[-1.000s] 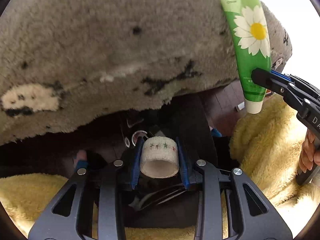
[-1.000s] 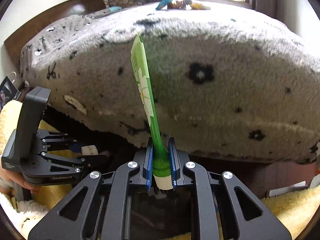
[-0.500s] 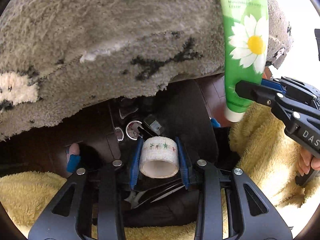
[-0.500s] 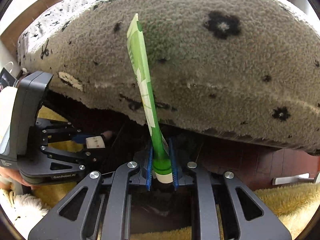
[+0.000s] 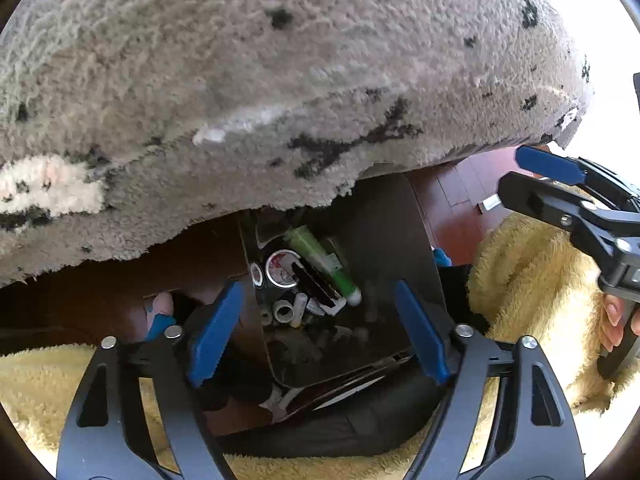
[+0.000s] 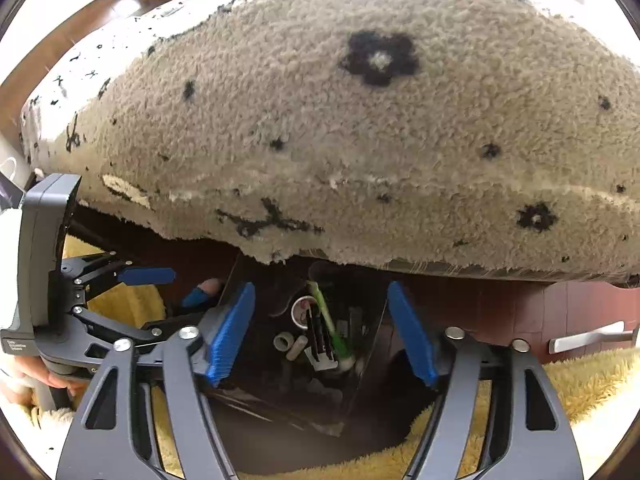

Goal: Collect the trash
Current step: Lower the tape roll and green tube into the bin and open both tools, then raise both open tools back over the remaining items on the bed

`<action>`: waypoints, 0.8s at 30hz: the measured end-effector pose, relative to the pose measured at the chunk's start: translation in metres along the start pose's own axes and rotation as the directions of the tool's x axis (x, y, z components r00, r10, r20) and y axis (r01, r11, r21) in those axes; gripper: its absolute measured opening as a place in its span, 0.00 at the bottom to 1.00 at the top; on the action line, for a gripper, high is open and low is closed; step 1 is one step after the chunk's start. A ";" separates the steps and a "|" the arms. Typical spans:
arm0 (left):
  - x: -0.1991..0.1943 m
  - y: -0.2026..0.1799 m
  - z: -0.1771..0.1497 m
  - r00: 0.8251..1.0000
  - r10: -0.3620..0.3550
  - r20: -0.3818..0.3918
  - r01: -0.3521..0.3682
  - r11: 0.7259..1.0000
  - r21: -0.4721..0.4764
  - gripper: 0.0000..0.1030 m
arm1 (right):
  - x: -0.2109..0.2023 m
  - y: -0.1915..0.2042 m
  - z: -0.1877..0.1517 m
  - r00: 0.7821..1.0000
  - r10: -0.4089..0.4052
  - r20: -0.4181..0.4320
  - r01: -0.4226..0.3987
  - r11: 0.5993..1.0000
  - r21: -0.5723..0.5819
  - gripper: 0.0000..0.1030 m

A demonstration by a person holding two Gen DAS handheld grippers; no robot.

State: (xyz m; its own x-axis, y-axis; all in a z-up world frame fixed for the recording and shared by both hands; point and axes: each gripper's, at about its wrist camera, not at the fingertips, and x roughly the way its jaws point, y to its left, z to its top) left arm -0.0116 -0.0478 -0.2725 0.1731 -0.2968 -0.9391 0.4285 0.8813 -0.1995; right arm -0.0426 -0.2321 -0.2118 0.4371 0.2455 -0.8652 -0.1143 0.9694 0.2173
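Observation:
A black trash bag (image 5: 384, 240) (image 6: 368, 364) stands open on the floor under the edge of the bed. Inside lie a green tube (image 5: 320, 264) (image 6: 332, 328), a white tape roll (image 5: 283, 312) (image 6: 283, 342) and other small rubbish. My left gripper (image 5: 316, 332) is open and empty just above the bag's mouth. My right gripper (image 6: 324, 336) is open and empty above the bag too. The right gripper shows at the right edge of the left wrist view (image 5: 560, 184), and the left gripper at the left of the right wrist view (image 6: 132, 280).
A grey fleece blanket (image 5: 280, 80) (image 6: 360, 120) with black flower marks hangs over the bed and fills the upper half of both views. A yellow fluffy rug (image 5: 520, 272) (image 6: 560, 380) lies under and around the bag. Red-brown wood floor (image 5: 452, 216) shows at the right.
Both grippers have opened. The tape roll left the left gripper and the green tube left the right gripper; both now lie in the bag.

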 end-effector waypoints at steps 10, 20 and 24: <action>-0.044 0.006 0.009 0.995 0.032 0.092 -0.033 0.999 0.016 0.77 | -0.033 0.001 0.019 0.997 -0.002 0.075 0.003 1.000 -0.012 0.75; -0.116 0.011 0.050 0.969 0.050 0.243 -0.056 0.998 0.020 0.78 | -0.093 -0.003 0.082 0.965 -0.113 0.235 0.138 0.986 -0.094 0.78; -0.145 0.020 0.076 0.950 0.063 0.307 -0.073 0.997 0.021 0.78 | -0.109 -0.009 0.116 0.954 -0.117 0.275 0.153 0.982 -0.111 0.78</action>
State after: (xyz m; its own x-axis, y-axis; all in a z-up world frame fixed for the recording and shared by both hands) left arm 0.0389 -0.0151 -0.1191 0.4634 -0.3392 -0.8187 0.4332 0.8927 -0.1246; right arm 0.0146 -0.2671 -0.0670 0.6756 0.1215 -0.7271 -0.1447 0.9890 0.0308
